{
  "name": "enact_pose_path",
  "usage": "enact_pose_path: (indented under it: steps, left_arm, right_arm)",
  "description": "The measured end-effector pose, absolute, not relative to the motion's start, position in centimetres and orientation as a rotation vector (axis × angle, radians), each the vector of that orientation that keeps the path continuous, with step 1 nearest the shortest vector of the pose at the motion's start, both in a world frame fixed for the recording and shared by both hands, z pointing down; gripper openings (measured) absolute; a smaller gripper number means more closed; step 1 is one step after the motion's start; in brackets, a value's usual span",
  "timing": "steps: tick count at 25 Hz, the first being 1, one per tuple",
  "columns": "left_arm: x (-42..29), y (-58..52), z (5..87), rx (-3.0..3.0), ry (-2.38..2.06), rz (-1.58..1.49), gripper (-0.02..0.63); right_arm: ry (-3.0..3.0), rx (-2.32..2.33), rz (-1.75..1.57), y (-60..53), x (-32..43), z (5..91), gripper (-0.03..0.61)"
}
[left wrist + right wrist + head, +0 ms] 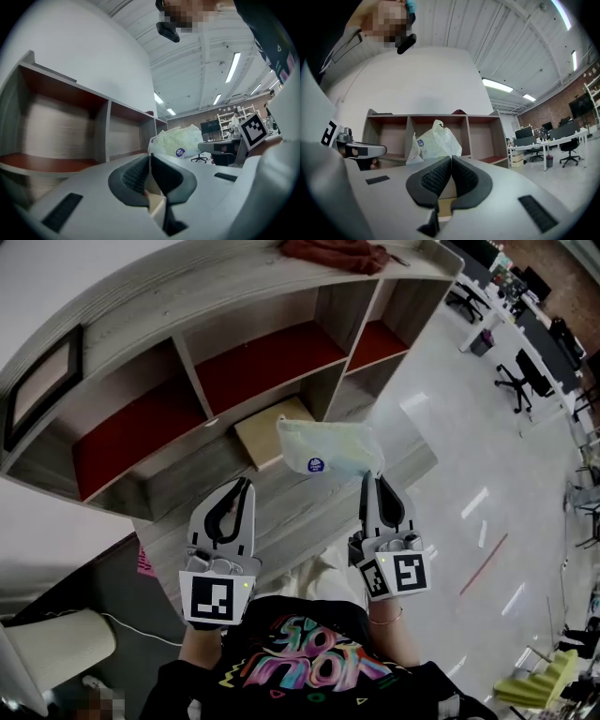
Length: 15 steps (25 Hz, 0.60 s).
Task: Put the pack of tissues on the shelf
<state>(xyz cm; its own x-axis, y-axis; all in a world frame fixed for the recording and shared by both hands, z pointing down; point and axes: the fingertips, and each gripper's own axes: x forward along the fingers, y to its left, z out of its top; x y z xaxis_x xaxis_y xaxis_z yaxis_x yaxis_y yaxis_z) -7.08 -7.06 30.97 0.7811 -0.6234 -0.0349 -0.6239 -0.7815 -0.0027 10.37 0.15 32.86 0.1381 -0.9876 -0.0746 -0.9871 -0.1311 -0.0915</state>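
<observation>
The pack of tissues [328, 446] is a pale green plastic-wrapped bundle with a blue round label. It hangs in the air in front of the shelf [187, 367], over the lowest ledge. My right gripper [368, 480] is shut on the wrapper's near edge; in the right gripper view the pack of tissues [436, 140] rises just beyond the closed jaws. My left gripper [246, 486] is shut with nothing in it, level with the right one and to the pack's left. From the left gripper view the pack of tissues [180, 140] shows to the right past the gripper [150, 157].
The grey wooden shelf has three compartments with red floors [267, 357]. A tan box [267, 435] lies on the lowest ledge behind the pack. A red cloth [333, 253] sits on the top board. Office desks and chairs [520, 381] stand to the right.
</observation>
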Motion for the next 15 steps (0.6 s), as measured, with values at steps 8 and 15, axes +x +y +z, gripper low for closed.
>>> enact_pose_path:
  steps: [8, 15]
  left_arm:
    - [-4.0, -11.0, 31.4, -2.87, 1.232, 0.041, 0.034]
    - [-1.0, -14.0, 30.9, -2.776, 1.422, 0.051, 0.034]
  right_arm:
    - [2.161, -2.113, -0.024, -6.2, 13.1, 33.2, 0.017]
    - [2.319, -1.928, -0.004, -11.8, 15.8, 32.0, 0.017]
